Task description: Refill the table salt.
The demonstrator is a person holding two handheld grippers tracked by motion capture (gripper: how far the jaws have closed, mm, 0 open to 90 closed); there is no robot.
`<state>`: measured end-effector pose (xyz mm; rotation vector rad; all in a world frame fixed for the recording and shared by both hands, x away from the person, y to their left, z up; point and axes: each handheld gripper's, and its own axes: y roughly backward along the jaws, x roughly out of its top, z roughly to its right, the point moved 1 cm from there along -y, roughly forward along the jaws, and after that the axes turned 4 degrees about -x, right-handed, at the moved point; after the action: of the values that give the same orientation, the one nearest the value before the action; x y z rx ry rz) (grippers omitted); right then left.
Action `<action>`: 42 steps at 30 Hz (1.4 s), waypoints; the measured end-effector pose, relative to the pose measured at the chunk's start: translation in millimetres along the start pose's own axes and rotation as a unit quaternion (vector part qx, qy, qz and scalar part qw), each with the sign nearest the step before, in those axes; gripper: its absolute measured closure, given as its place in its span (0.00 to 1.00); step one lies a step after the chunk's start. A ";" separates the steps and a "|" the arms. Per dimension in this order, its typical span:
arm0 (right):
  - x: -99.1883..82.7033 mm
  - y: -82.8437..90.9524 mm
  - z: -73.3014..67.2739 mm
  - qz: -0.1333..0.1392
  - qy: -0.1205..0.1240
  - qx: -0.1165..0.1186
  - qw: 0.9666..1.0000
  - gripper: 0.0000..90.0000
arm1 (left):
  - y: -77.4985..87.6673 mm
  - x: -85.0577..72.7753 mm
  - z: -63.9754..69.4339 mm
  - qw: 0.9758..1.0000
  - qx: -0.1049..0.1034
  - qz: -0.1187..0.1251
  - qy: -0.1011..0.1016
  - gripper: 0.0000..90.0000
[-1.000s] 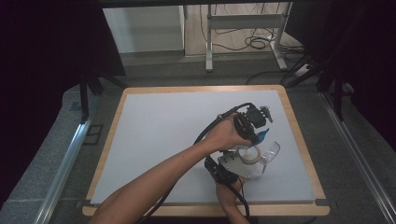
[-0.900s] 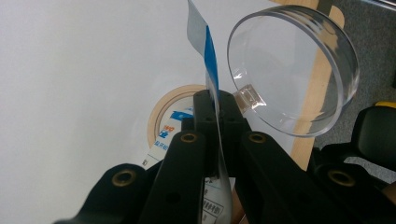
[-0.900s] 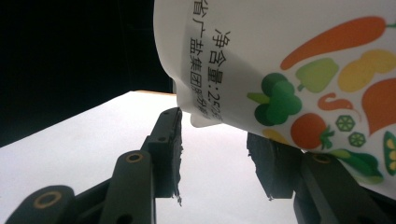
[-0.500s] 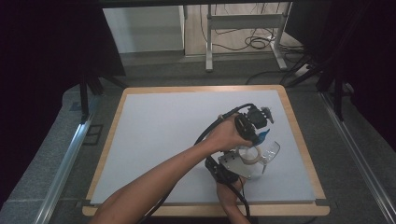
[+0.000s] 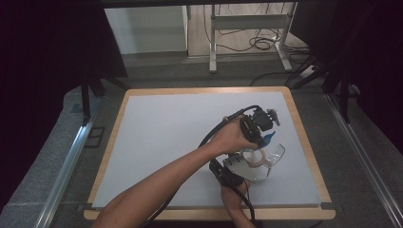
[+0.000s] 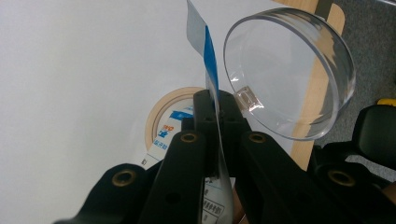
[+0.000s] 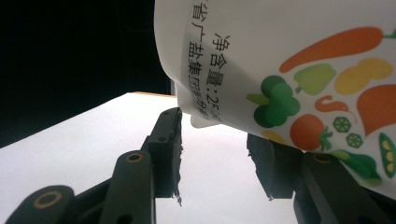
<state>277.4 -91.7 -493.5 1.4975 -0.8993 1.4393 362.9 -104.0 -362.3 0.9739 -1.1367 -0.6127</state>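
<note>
Holds still since the earlier frame, by the table's [image 5: 157,142] right edge. Clamps the tilted tub [image 7: 280,56] in the right gripper [image 7: 219,154], clear lid [image 6: 289,74] swung open. Pinches the film [image 6: 205,42] flat in the left gripper [image 6: 218,100], just above the tub's mouth, strip running straight up from the fingers.

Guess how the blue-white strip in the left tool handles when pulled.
Likely floppy: the strip curves above the left tool. Probably very light, since it looks film-thin. It might tear, being pinched at one narrow spot.
</note>
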 end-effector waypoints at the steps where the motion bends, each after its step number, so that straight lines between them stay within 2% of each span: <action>1: 0.1 0.0 -0.1 0.000 0.000 0.000 1.000 0.62 | 0.1 0.0 0.1 1.000 0.000 0.000 0.000 1.00; 35: -0.8 -0.2 -0.6 -0.002 0.004 0.001 1.000 0.62 | -1.0 -1.1 -0.8 1.000 0.001 0.000 0.001 1.00; 42: -0.6 -0.3 -0.9 -0.002 -0.003 0.001 1.000 0.62 | -1.9 -0.2 -0.7 1.000 0.002 -0.005 -0.002 1.00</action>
<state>277.3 -90.8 -494.2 1.5042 -0.8980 1.4335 363.7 -104.5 -364.2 0.9819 -1.1366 -0.6206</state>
